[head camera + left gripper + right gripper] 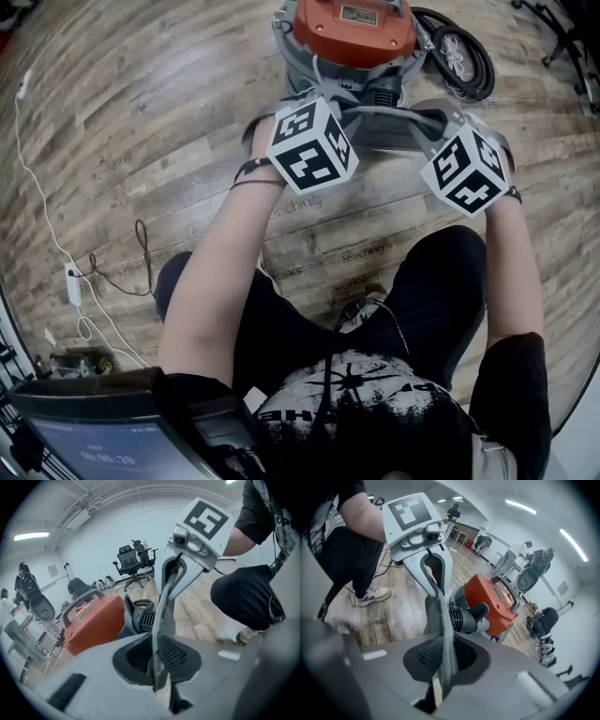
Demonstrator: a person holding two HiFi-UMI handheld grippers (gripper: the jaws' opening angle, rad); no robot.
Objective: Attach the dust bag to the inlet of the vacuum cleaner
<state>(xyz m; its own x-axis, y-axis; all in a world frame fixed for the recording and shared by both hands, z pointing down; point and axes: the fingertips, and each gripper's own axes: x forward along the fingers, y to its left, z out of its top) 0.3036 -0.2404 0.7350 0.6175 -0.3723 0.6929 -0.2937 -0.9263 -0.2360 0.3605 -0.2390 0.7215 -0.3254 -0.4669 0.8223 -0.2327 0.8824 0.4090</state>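
Observation:
The vacuum cleaner has an orange top and a grey drum and stands on the wooden floor ahead of me. Its black ribbed inlet faces the grippers. A grey dust bag hangs stretched between both grippers, just in front of the inlet. My left gripper is shut on the bag's fabric edge. My right gripper is shut on the opposite edge. Each gripper view shows the other gripper at the far end of the taut fabric.
A coiled black hose lies right of the vacuum. A white power strip with cables runs along the floor at left. A screen sits at the bottom left. Office chairs and people stand in the background.

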